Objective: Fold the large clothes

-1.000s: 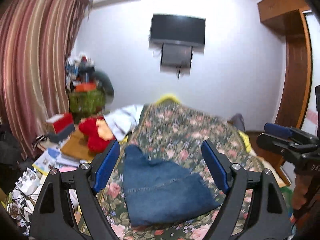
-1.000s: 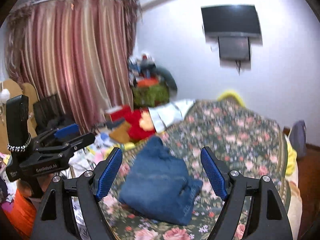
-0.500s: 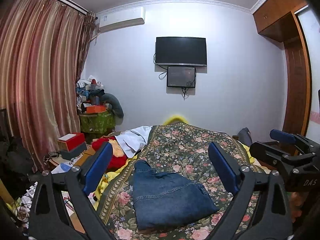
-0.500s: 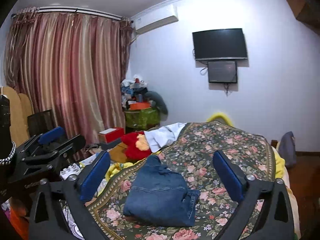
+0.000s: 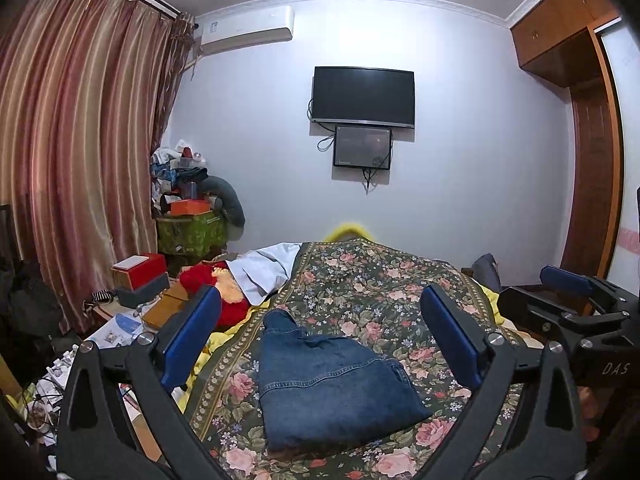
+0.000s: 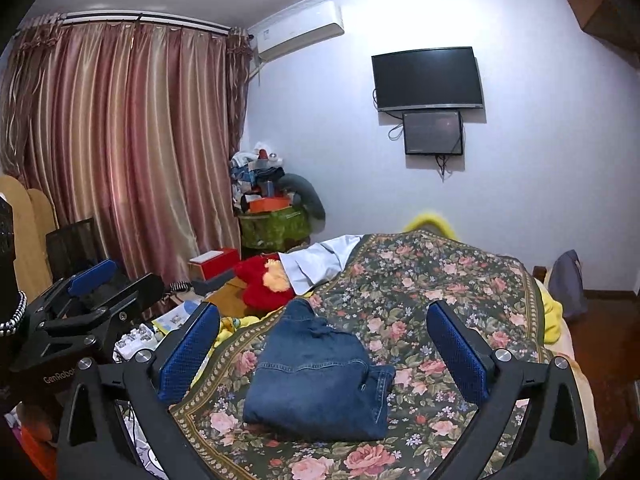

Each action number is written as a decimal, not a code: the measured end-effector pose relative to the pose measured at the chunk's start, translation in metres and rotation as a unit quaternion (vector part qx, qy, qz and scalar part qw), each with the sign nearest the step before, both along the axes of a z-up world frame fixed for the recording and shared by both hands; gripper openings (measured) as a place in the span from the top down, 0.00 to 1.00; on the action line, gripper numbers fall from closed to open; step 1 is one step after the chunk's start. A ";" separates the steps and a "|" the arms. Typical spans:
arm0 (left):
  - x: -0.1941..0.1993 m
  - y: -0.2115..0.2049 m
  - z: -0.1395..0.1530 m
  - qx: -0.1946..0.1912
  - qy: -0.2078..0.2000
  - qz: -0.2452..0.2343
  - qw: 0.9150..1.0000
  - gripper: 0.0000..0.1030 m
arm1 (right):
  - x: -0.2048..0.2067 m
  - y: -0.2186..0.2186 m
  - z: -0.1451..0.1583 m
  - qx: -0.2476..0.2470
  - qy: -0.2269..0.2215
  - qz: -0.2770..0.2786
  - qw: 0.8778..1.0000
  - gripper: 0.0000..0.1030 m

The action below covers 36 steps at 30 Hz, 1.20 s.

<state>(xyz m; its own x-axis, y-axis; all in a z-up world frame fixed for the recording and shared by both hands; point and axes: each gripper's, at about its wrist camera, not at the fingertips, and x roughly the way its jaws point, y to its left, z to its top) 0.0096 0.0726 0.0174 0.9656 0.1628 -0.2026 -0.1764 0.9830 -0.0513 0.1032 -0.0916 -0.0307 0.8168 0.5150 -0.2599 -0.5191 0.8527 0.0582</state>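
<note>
Denim jeans [image 5: 332, 384] folded on floral bedspread [image 5: 384, 280], left gripper [image 5: 320, 344] and right gripper [image 6: 324, 344] spread empty above; probably finished, next perhaps setting aside

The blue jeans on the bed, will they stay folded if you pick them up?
Probably not: the jeans are soft denim, so the bundle would likely sag and unfold. Stacked in thick layers, they look fairly heavy. Pushed across the floral bedspread, they would probably bunch rather than slide.

The bed [image 5: 400, 280] wears a flowered cover [image 6: 440, 280]. Folded jeans [image 5: 332, 384] lie at its 6 o'clock end; a white cloth [image 5: 268, 268] at 11 o'clock.
</note>
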 end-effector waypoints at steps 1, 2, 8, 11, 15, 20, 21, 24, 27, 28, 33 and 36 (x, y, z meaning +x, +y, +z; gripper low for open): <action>0.001 0.001 0.000 -0.001 0.000 0.001 1.000 0.02 | 0.001 0.001 0.000 -0.001 0.001 0.000 1.000 0.00; 0.002 0.002 -0.001 -0.002 0.001 0.000 1.000 0.02 | 0.001 0.001 -0.001 -0.001 0.002 -0.001 1.000 0.00; 0.003 -0.001 -0.003 -0.004 0.004 0.001 1.000 0.02 | 0.003 0.001 -0.001 -0.002 0.006 -0.002 1.000 0.00; 0.002 -0.001 -0.004 -0.007 0.004 0.001 1.000 0.02 | 0.004 0.001 -0.002 -0.001 0.009 -0.003 1.000 0.00; 0.003 0.000 -0.005 -0.007 0.006 0.002 1.000 0.02 | 0.005 0.001 -0.001 -0.001 0.011 -0.003 1.000 0.00; 0.002 0.000 -0.006 -0.010 0.006 0.004 1.000 0.02 | 0.005 0.002 -0.003 -0.002 0.012 -0.002 1.000 0.00; 0.003 0.000 -0.007 -0.010 0.007 0.004 1.000 0.02 | 0.005 0.002 -0.003 -0.002 0.013 -0.002 1.000 0.00; 0.004 -0.001 -0.008 -0.012 0.008 0.003 1.000 0.02 | 0.006 0.002 -0.006 -0.002 0.014 -0.003 1.000 0.00; 0.004 -0.002 -0.010 -0.012 0.010 0.003 1.000 0.02 | 0.006 0.001 -0.006 -0.002 0.015 -0.001 1.000 0.00; 0.004 -0.002 -0.010 -0.013 0.010 0.003 1.000 0.02 | 0.006 0.001 -0.005 -0.002 0.014 -0.002 1.000 0.00; 0.005 -0.002 -0.010 -0.014 0.009 0.003 1.000 0.02 | 0.006 0.002 -0.006 -0.002 0.013 -0.002 1.000 0.00; 0.006 -0.002 -0.009 -0.014 0.010 0.003 1.000 0.02 | 0.004 0.002 -0.007 -0.002 0.011 -0.002 1.000 0.00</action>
<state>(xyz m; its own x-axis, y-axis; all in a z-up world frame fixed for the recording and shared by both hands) 0.0151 0.0702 0.0080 0.9605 0.1629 -0.2255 -0.1839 0.9801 -0.0751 0.1073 -0.0901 -0.0374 0.8125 0.5115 -0.2795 -0.5151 0.8546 0.0666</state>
